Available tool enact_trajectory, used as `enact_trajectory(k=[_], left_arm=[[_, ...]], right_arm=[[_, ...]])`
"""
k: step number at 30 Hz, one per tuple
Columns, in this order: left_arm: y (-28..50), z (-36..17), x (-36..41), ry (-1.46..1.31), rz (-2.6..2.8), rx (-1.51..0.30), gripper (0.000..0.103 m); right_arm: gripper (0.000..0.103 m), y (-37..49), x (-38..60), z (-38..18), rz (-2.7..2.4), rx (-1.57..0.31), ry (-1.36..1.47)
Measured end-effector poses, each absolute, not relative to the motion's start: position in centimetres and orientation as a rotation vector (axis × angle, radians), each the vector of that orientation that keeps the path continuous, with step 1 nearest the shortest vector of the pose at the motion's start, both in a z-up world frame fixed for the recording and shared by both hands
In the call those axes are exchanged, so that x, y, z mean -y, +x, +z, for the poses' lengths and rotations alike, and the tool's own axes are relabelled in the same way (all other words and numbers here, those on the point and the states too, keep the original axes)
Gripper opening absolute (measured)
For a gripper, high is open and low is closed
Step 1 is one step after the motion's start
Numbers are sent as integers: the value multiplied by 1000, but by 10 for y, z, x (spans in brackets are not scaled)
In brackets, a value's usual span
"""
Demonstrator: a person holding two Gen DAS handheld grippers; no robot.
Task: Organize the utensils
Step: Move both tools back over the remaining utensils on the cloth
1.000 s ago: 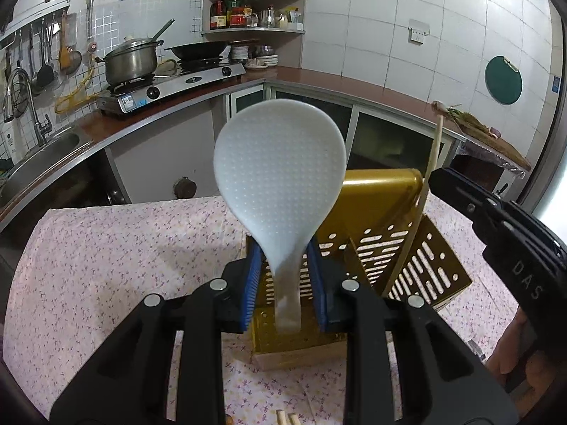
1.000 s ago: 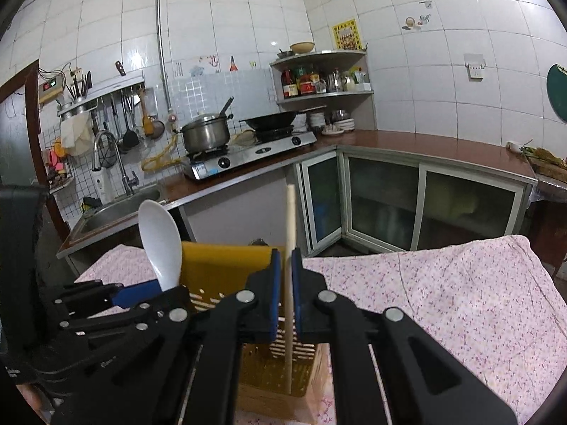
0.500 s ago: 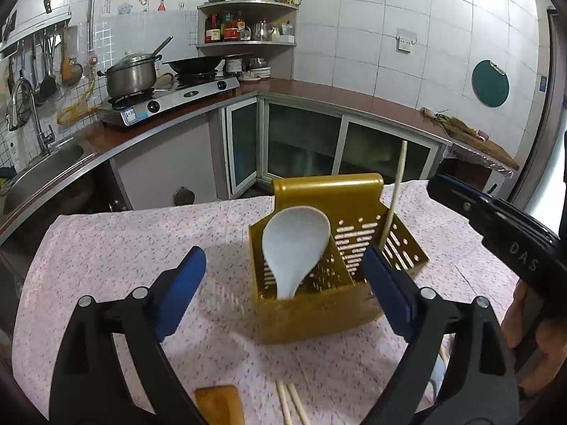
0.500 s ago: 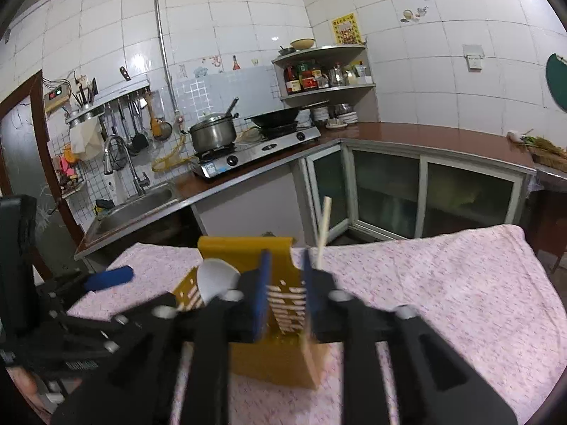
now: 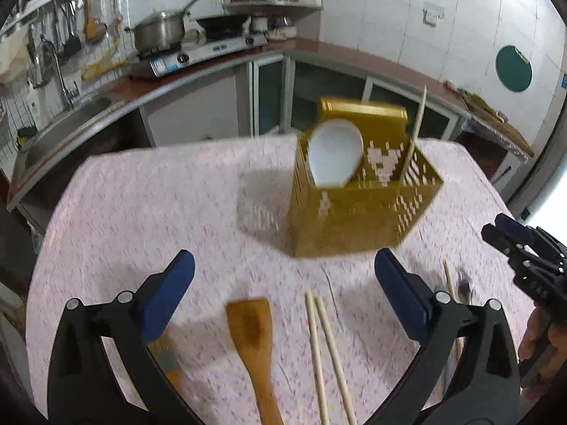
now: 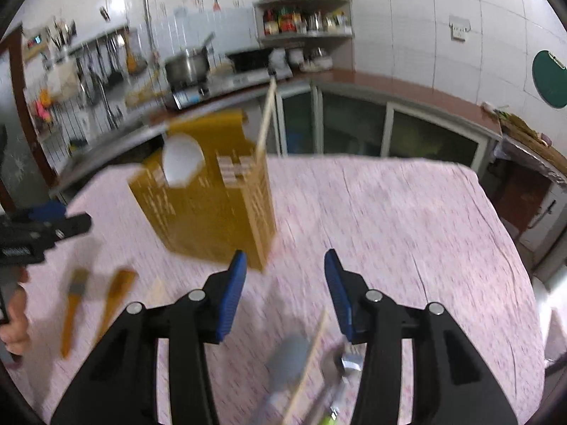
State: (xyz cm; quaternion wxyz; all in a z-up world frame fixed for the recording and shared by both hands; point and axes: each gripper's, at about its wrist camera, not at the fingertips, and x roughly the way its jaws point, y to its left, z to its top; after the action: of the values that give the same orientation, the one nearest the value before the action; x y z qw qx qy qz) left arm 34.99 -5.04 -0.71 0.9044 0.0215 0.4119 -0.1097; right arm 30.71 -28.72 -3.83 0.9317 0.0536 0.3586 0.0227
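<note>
The gold utensil caddy (image 5: 358,209) stands on the desk (image 5: 159,205) ahead of both your tongs, white rice paddle (image 5: 335,157) in its left compartment, one chopstick (image 5: 414,138) upright in the right. Your left tongs (image 5: 283,297) are released, jaws opening wide, nothing between them; just below lie a wooden spatula (image 5: 253,340) and a chopstick pair (image 5: 324,350). Your right tongs (image 6: 283,294) are opening too, empty, over a grey spoon (image 6: 288,357), a chopstick and blurred metal cutlery.
</note>
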Motion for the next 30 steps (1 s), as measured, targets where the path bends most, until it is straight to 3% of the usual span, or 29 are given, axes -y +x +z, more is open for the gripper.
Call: enact_trajectory(k=[6,8,10,14,30], left_arm=[[344,-41,57,62,-216,-942,97],[345,-55,59,67,-219,-988,89],[346,-67,62,82,-215,-1035,73],[350,-89,67,102,-207,-1114,57],[356,-117,72,138,-188,-1178,44]], right_arm=[[45,308,297,-85,36,-868,171],[43,309,301,-98,21,-904,183],[40,312,306,-106,12,-933,206],[33,322,312,-118,7,-995,266],[19,338,304,-139,-52,-1087,231]])
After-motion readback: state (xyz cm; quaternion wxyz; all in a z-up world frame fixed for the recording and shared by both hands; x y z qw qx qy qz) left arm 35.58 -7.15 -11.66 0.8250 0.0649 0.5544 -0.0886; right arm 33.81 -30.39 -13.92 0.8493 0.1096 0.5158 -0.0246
